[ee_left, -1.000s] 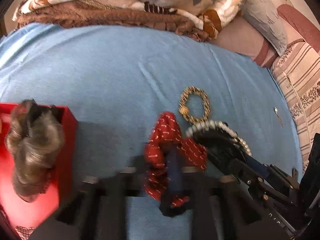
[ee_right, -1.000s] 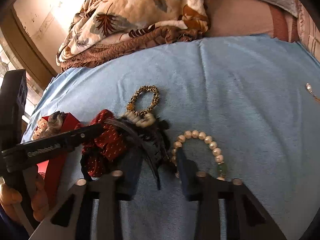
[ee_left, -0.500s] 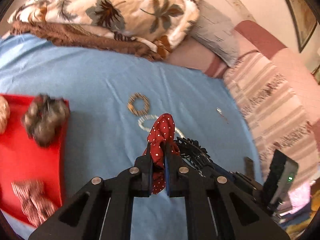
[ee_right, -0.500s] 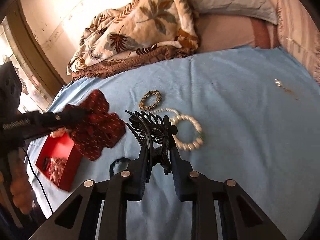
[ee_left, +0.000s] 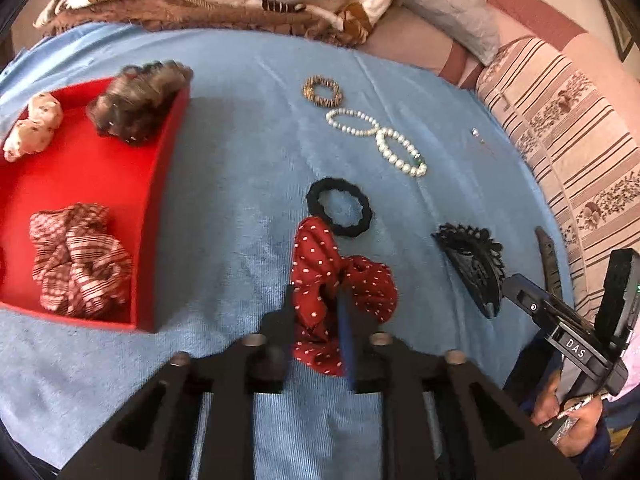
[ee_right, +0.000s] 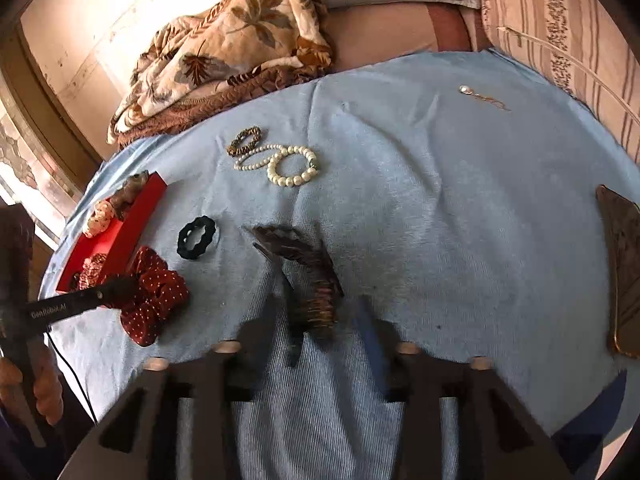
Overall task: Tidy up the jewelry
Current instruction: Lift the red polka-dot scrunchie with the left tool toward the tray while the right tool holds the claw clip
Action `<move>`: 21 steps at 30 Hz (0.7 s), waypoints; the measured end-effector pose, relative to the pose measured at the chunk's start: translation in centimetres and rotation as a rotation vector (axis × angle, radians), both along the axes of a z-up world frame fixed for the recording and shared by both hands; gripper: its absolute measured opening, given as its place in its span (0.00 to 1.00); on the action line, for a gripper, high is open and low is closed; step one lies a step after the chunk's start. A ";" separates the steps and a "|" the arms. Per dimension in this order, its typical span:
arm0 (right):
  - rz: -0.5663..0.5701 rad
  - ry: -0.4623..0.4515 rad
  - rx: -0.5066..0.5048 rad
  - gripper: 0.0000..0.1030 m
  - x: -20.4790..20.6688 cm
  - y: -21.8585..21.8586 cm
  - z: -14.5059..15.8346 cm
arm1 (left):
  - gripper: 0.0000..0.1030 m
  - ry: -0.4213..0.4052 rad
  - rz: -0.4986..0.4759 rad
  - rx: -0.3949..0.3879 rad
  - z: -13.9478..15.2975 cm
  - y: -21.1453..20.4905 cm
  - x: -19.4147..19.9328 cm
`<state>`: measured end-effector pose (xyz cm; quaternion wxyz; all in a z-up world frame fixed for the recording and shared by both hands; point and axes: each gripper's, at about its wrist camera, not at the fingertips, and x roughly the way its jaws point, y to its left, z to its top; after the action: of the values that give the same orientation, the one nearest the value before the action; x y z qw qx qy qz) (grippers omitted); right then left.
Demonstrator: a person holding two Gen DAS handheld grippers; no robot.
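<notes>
The left gripper [ee_left: 316,312], jaws just opening around the red dotted scrunchie [ee_left: 336,284], is nearer the red tray [ee_left: 160,200] off to its left, while the right gripper [ee_right: 316,320], jaws spreading, straddles the black claw clip [ee_right: 304,272] on the bed.

Black hand-held gripper [ee_left: 316,308], silver screws; white lettering, thin black cable [ee_right: 74,380]

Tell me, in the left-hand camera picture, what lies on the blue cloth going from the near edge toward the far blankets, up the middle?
Red polka-dot scrunchie → black scrunchie → large-bead pearl bracelet → small-bead pearl bracelet → brown patterned scrunchie.
</notes>
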<state>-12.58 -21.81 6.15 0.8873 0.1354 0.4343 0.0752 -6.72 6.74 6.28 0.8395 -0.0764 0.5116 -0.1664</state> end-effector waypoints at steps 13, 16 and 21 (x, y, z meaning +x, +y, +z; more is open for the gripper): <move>-0.024 0.003 0.052 0.51 1.2 -0.6 0.8 | 0.46 -0.008 0.044 0.012 -0.4 1.5 -1.2; -0.028 0.026 0.025 0.41 2.3 0.0 0.1 | 0.52 -0.001 0.036 0.007 -0.9 1.0 -0.8; -0.039 0.086 0.082 0.36 3.9 0.1 -1.7 | 0.52 0.039 -0.017 0.004 -2.4 -1.0 0.1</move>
<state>-8.64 -21.73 4.44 0.8628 0.1832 0.4660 0.0698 -6.58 5.75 3.90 0.8281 -0.0738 0.5288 -0.1708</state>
